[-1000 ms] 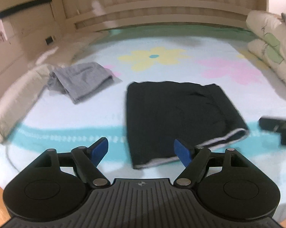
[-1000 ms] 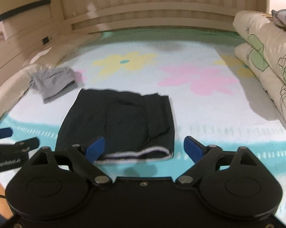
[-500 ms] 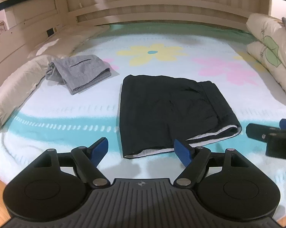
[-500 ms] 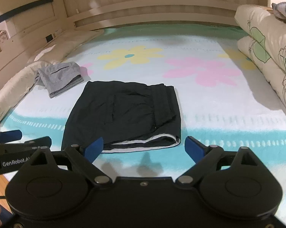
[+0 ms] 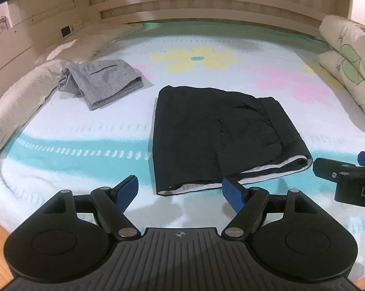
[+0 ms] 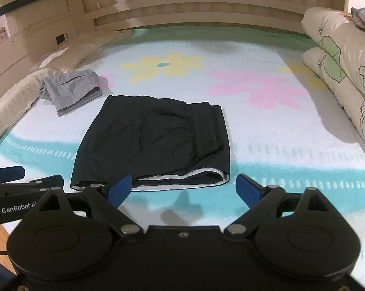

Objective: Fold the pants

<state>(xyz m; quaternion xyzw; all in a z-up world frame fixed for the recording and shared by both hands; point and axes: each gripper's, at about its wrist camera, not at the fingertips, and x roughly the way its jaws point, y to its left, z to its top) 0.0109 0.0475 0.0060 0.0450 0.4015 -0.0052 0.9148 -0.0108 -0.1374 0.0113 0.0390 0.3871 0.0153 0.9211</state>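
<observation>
Directly ahead of your left gripper (image 5: 180, 190), the black pants (image 5: 219, 131) lie folded flat on the flowered bedspread (image 5: 85, 131), with the white-lined hem edge nearest the fingertips. Your left gripper is released: its two blue pads (image 5: 128, 189) stand well apart with nothing between them, and they hover above the bedspread just short of the pants' near edge. To the far left of this gripper, a folded grey garment (image 5: 102, 81) rests beside a long cream pillow (image 5: 20, 106), apart from the black pants. At the right edge of the left wrist view, you see the right gripper (image 5: 340, 169) held level with the pants' near right corner. From your right gripper (image 6: 182, 189), the black pants (image 6: 155, 140) lie ahead and slightly to the left, and the white-lined opening faces the pads. Your right gripper is also released: its blue pads (image 6: 246, 189) are spread wide, empty, and clear of the fabric. The left pad stands in front of the hem, but whether it touches the cloth cannot be told. To the left of this gripper, the left gripper (image 6: 24, 181) appears beside the pants' near left corner. To the far right, stacked pillows (image 6: 340, 72) with a green leaf print line the edge of the bed. A slatted wooden bed frame (image 6: 182, 7) closes the far side.
</observation>
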